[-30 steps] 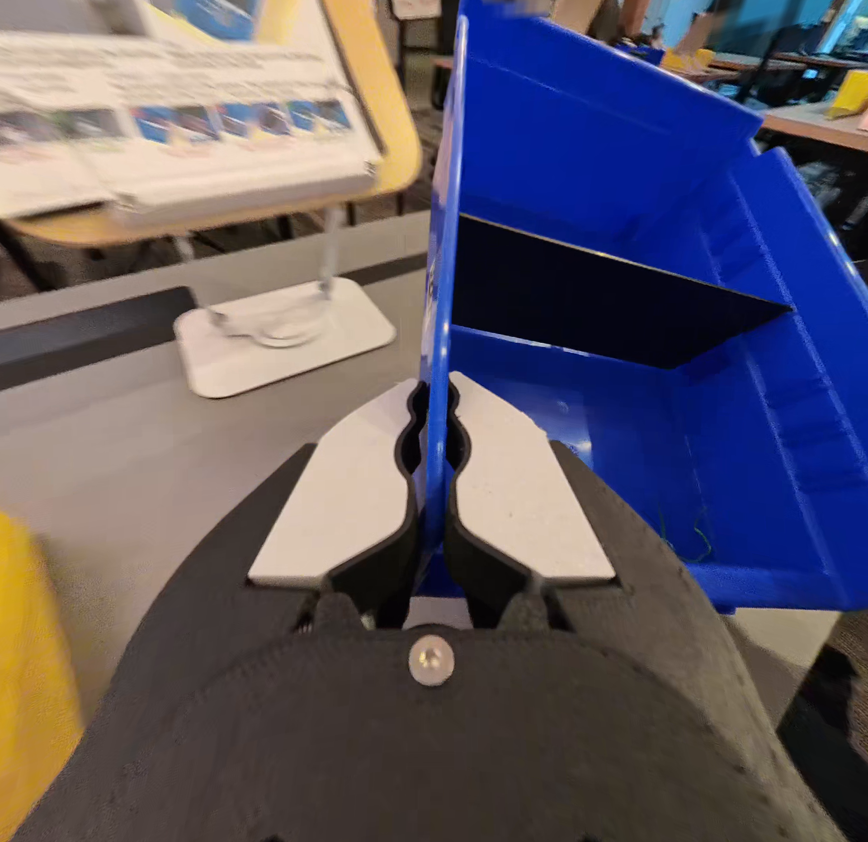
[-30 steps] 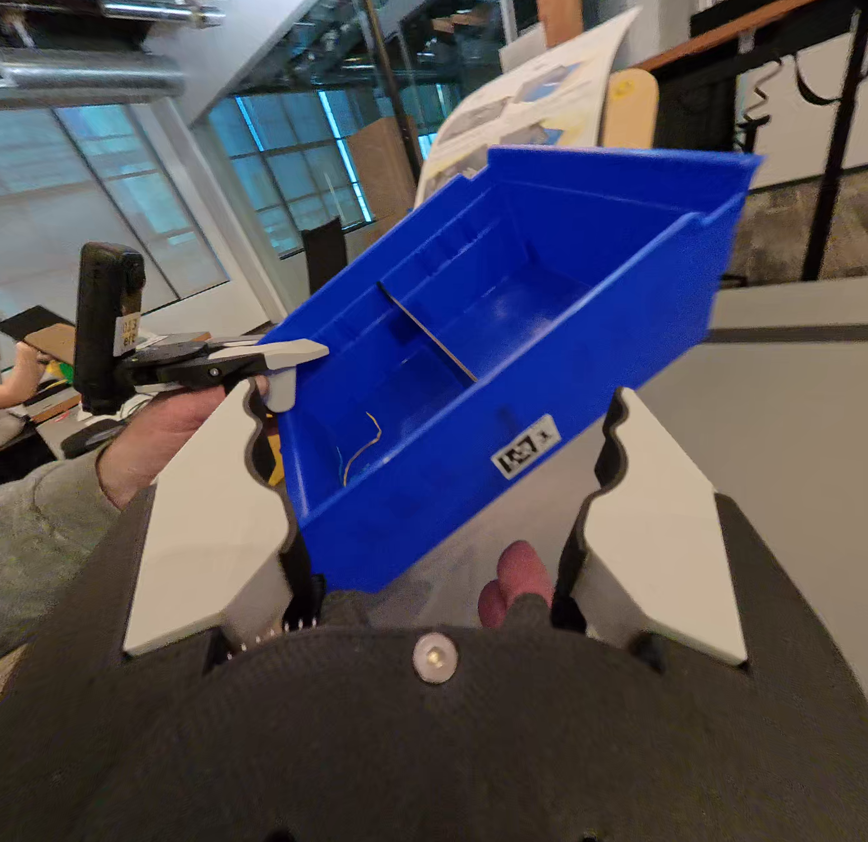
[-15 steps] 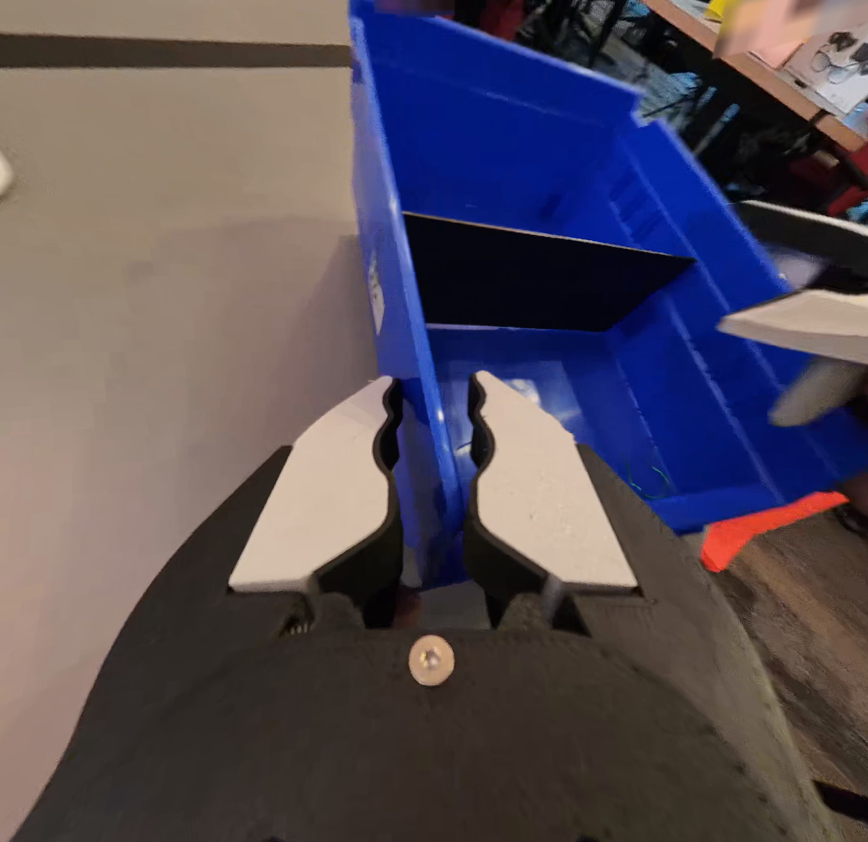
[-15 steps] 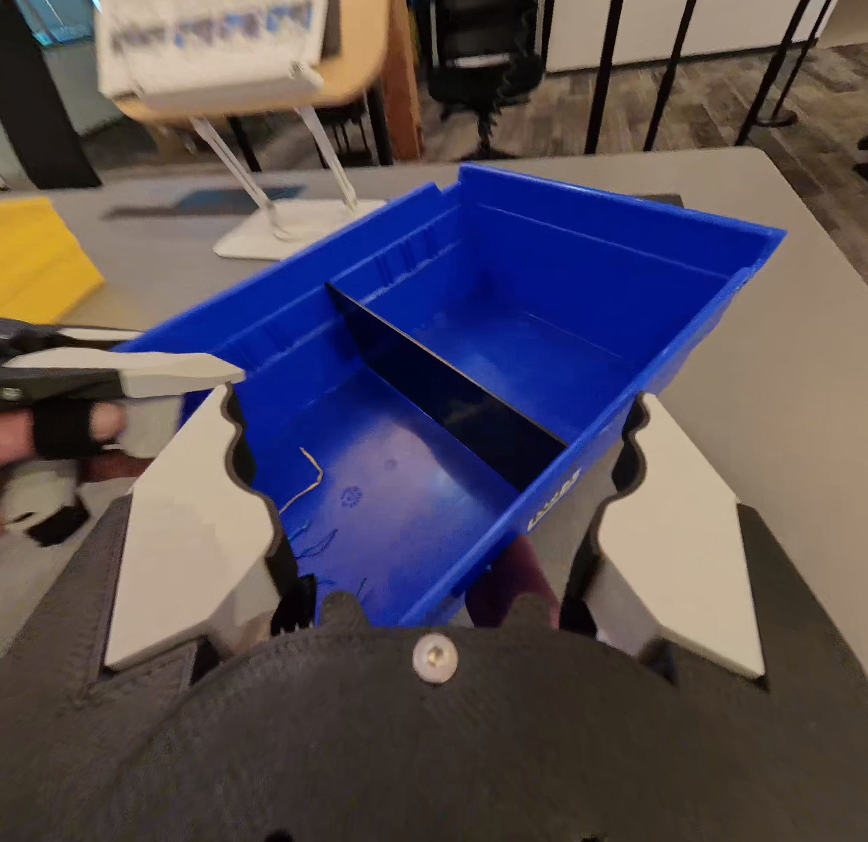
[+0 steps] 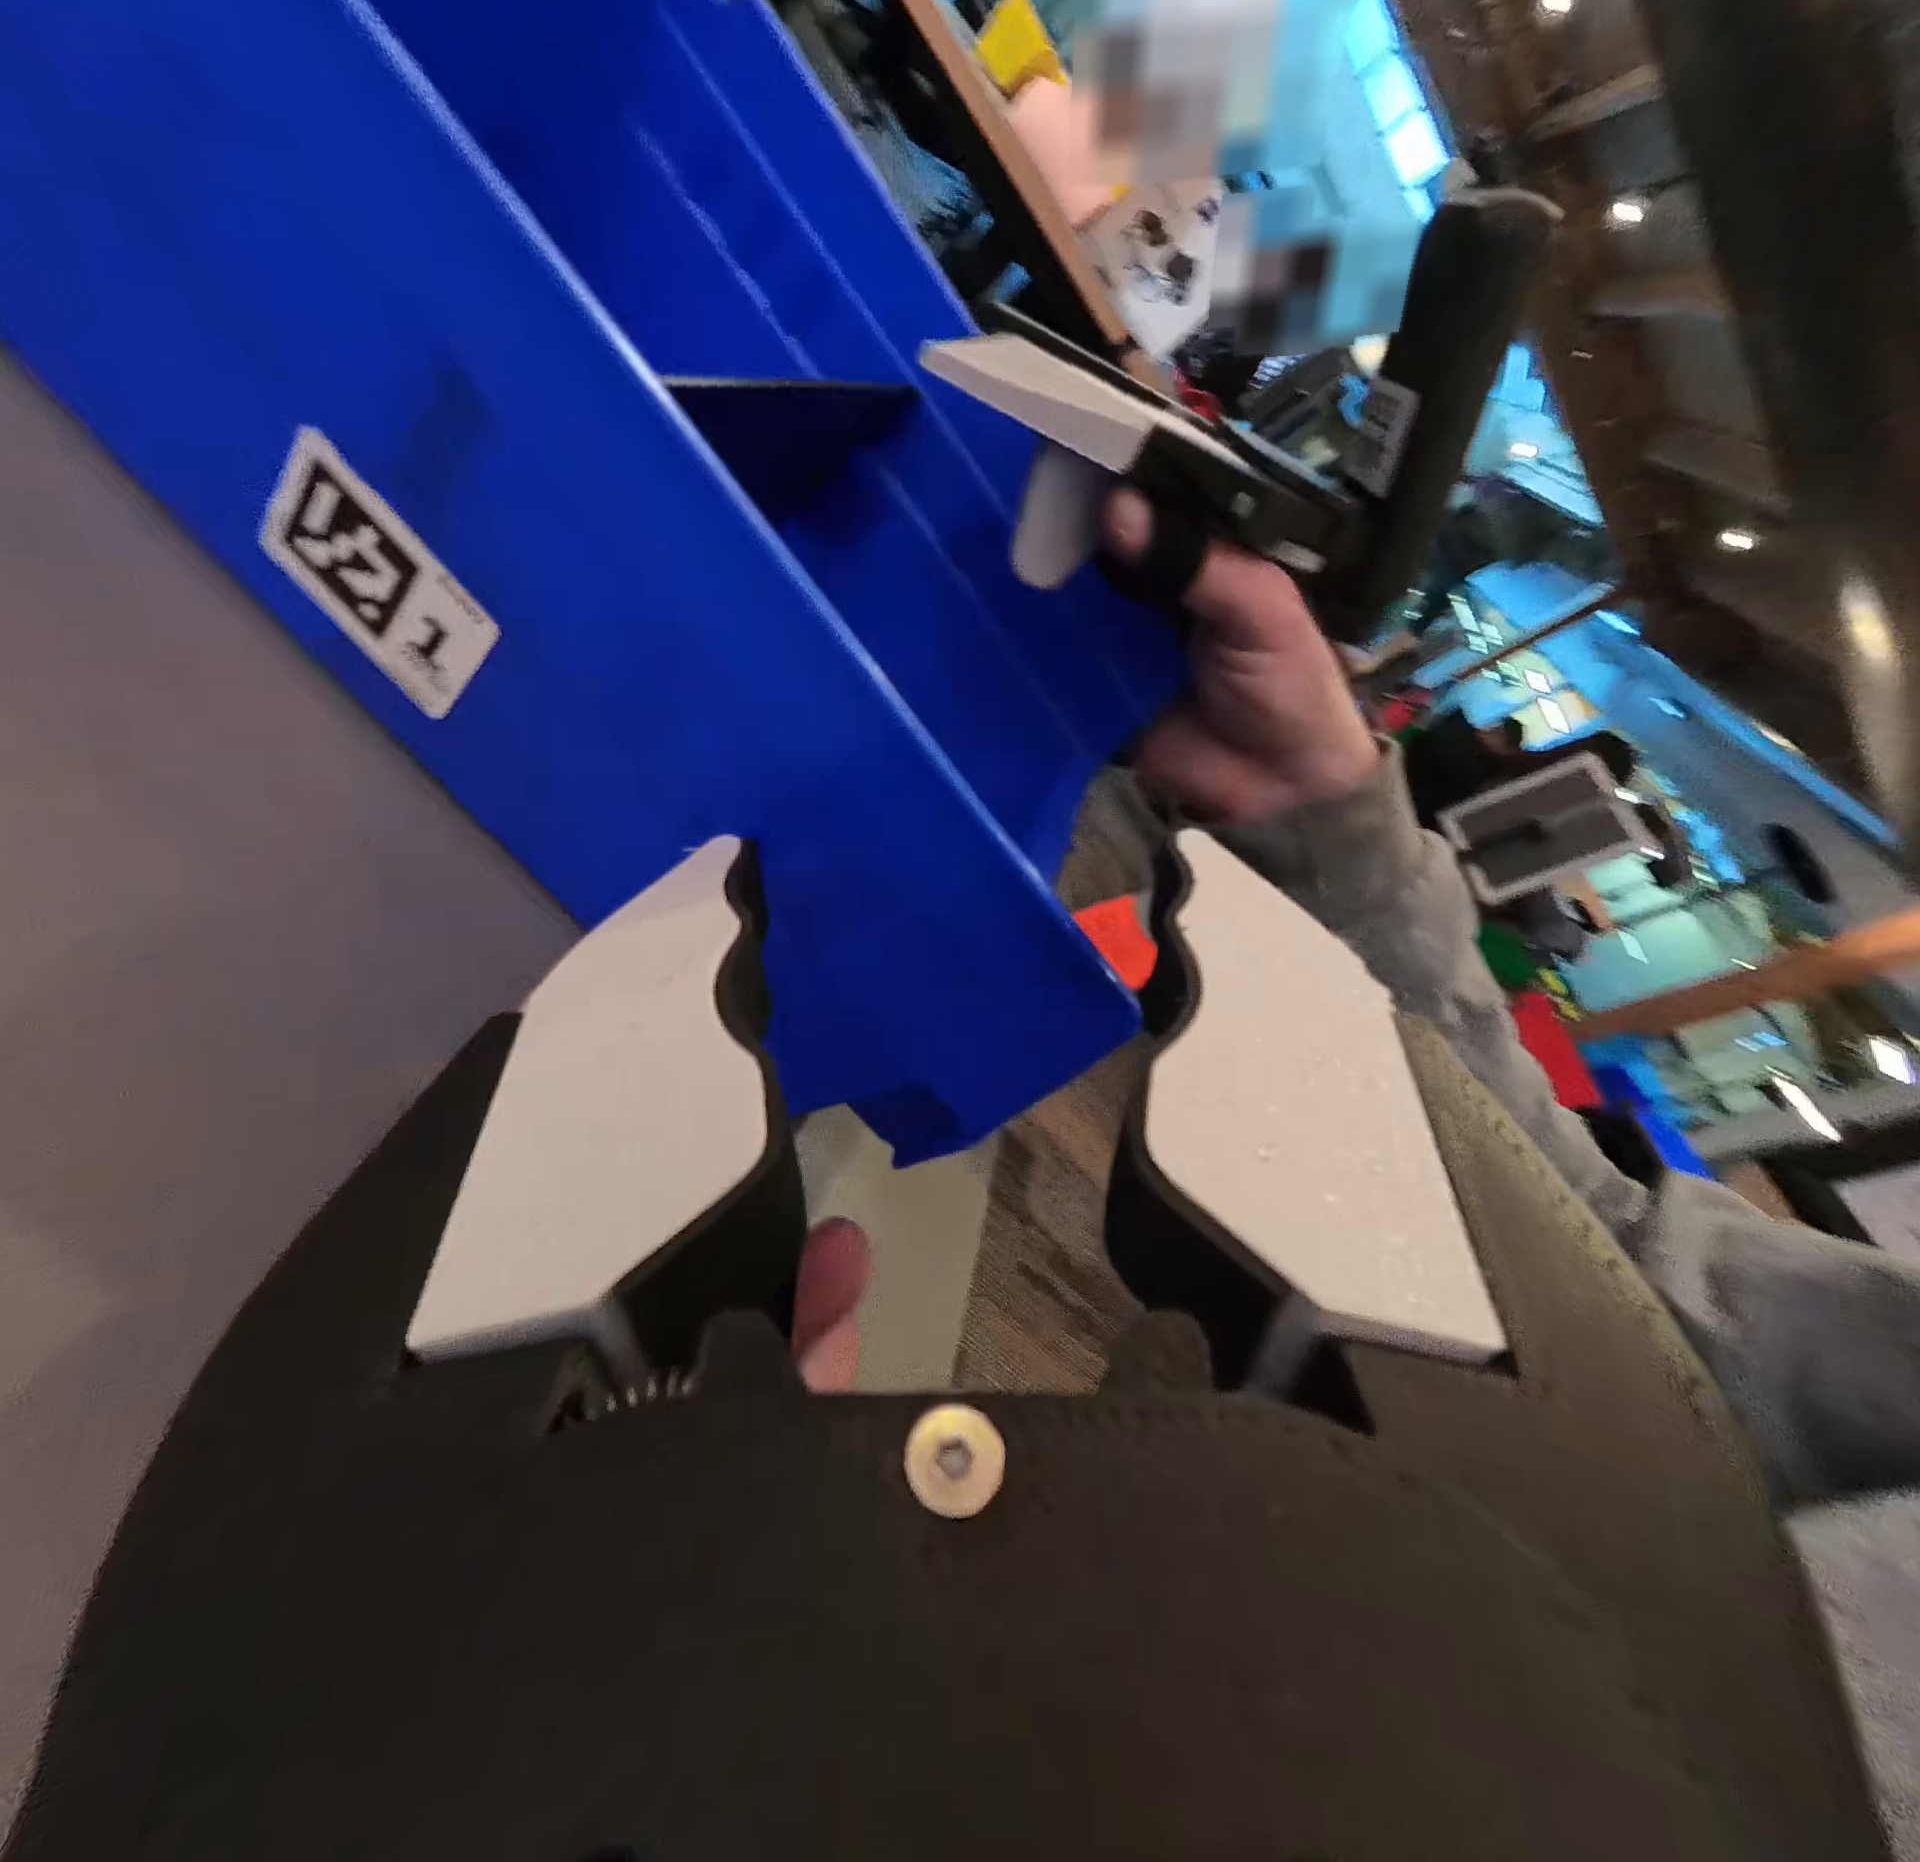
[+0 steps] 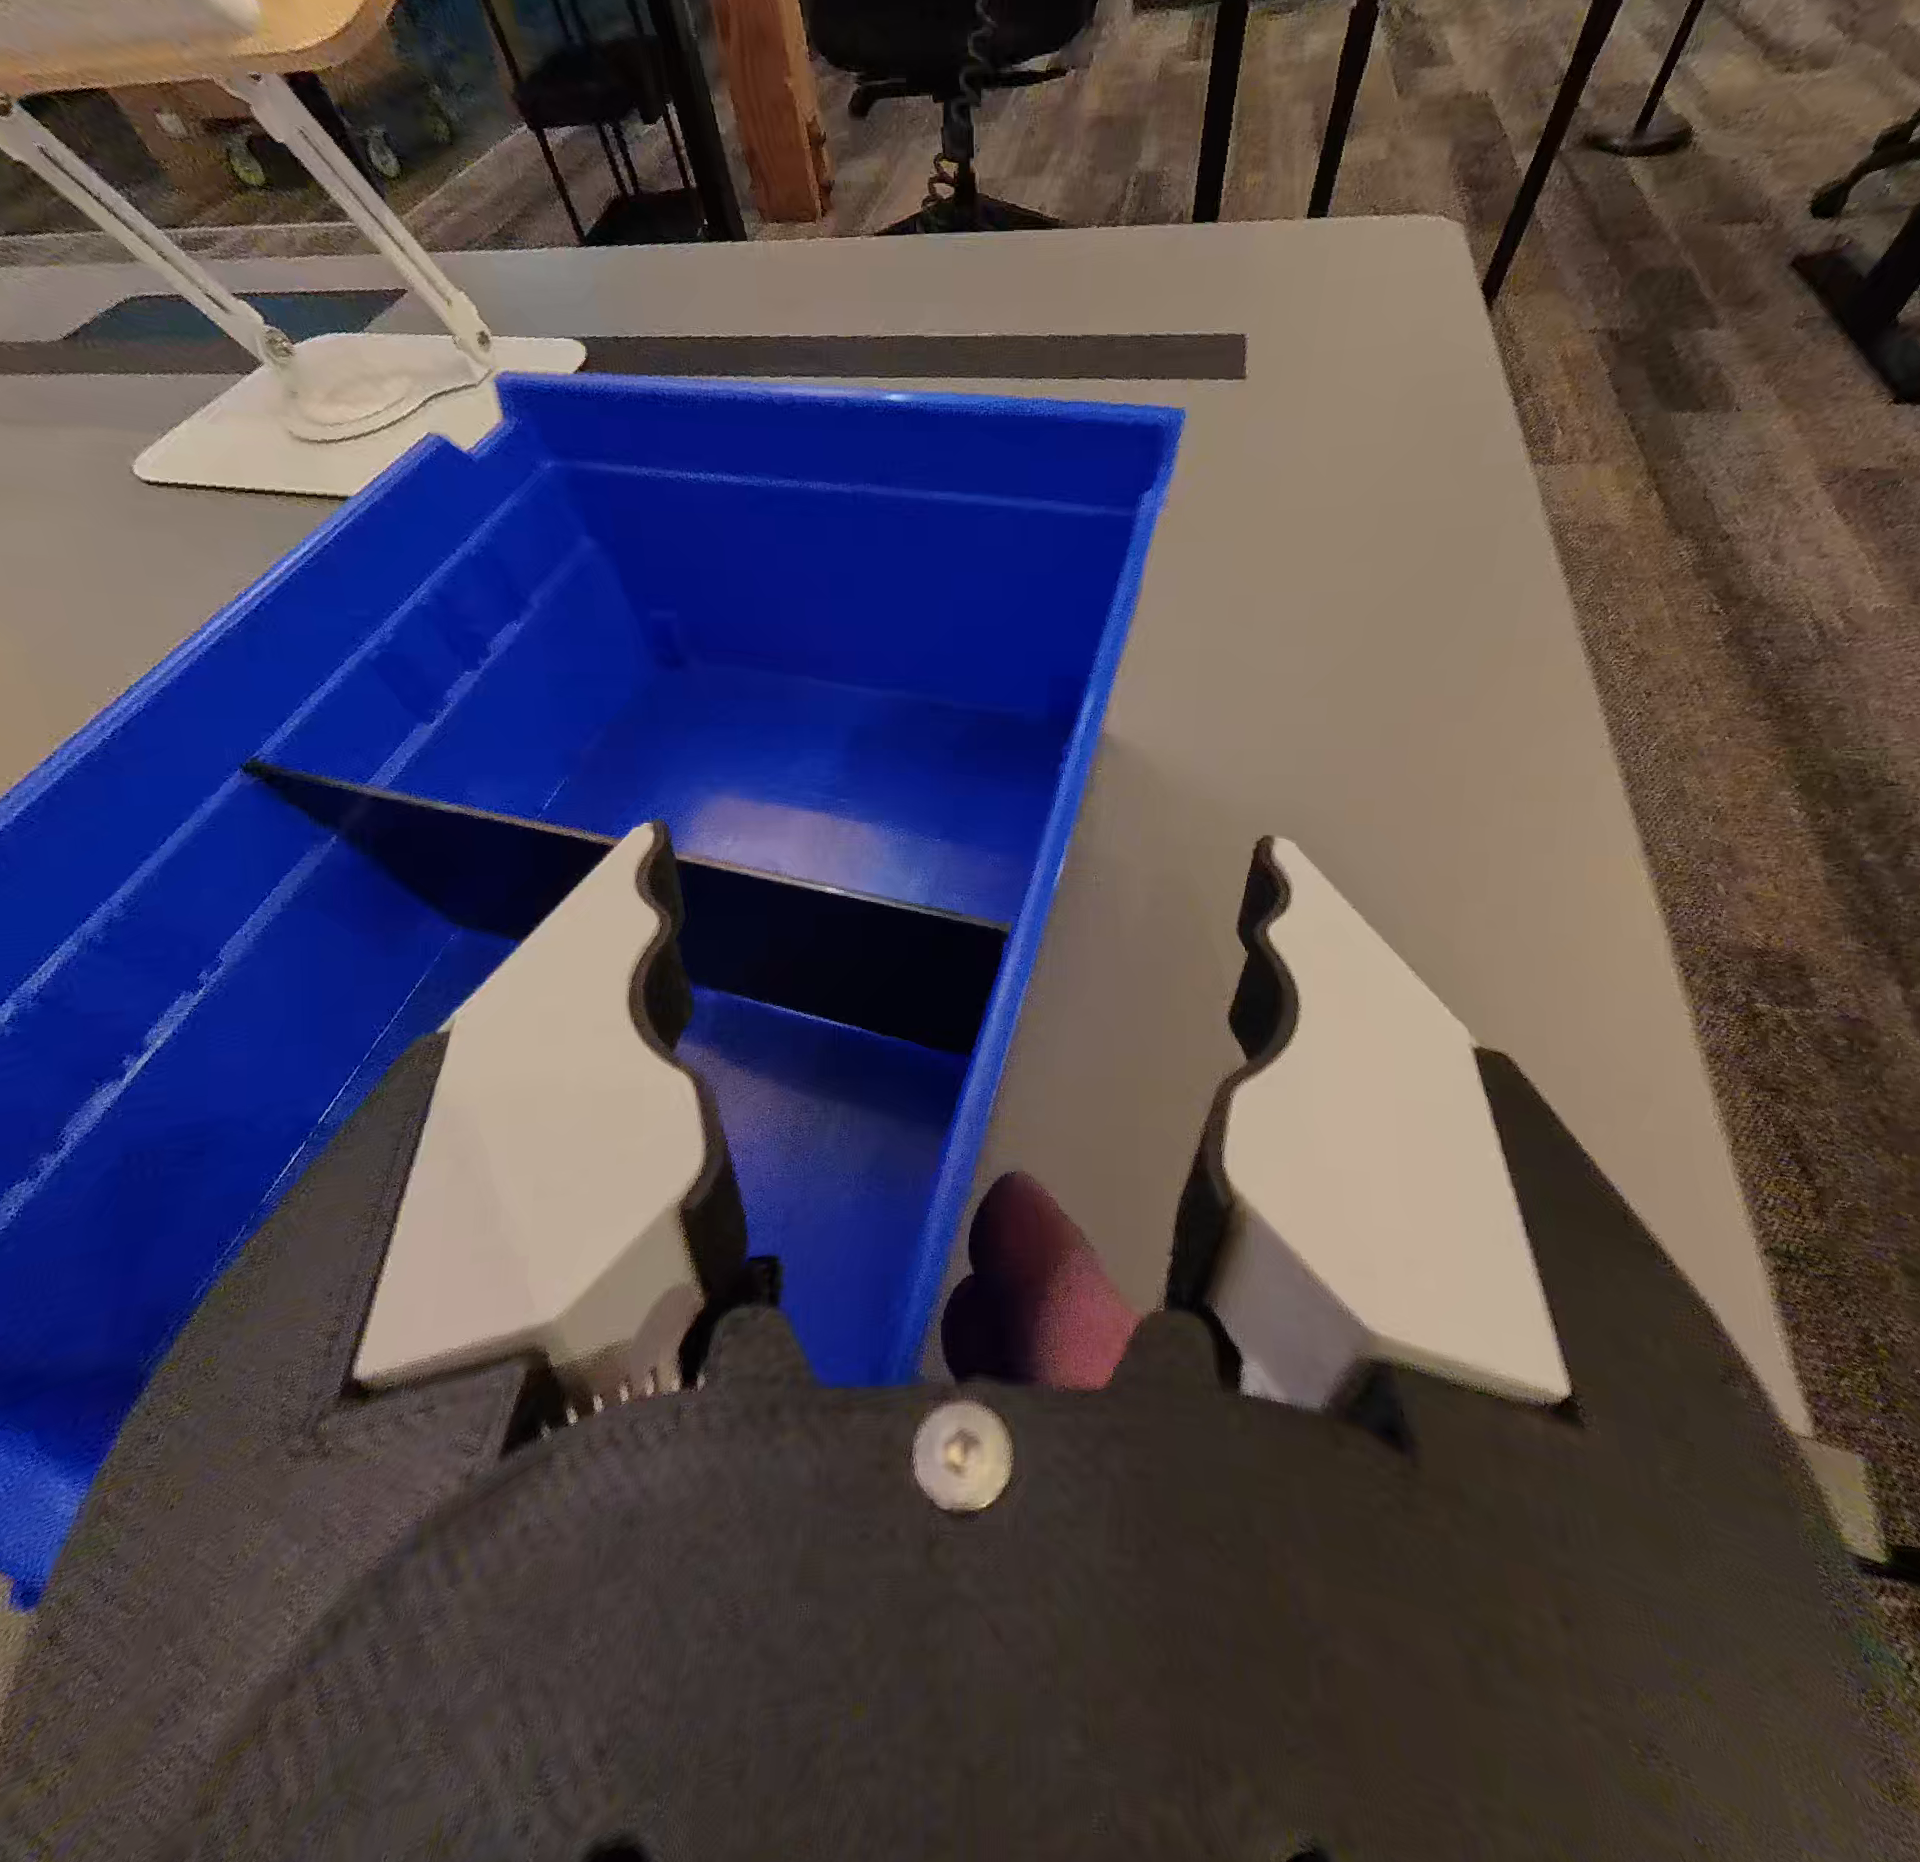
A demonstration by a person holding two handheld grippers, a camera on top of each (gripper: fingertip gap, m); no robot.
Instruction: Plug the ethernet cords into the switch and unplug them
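Dim indoor light, wide-angle warp; left view motion-blurred — background smeared

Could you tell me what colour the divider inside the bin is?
Black; the divider shows best in the right wrist view.

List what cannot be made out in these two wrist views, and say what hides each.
1. The switch and cords: in neither view.
2. Right wrist view: the near floor of the bin, behind the right gripper; its near left corner, cut off by the edge.
3. Left wrist view: the bin's inside, mostly behind its own wall; the room beyond, blurred.
4. Left wrist view: whether the left gripper touches the bin.
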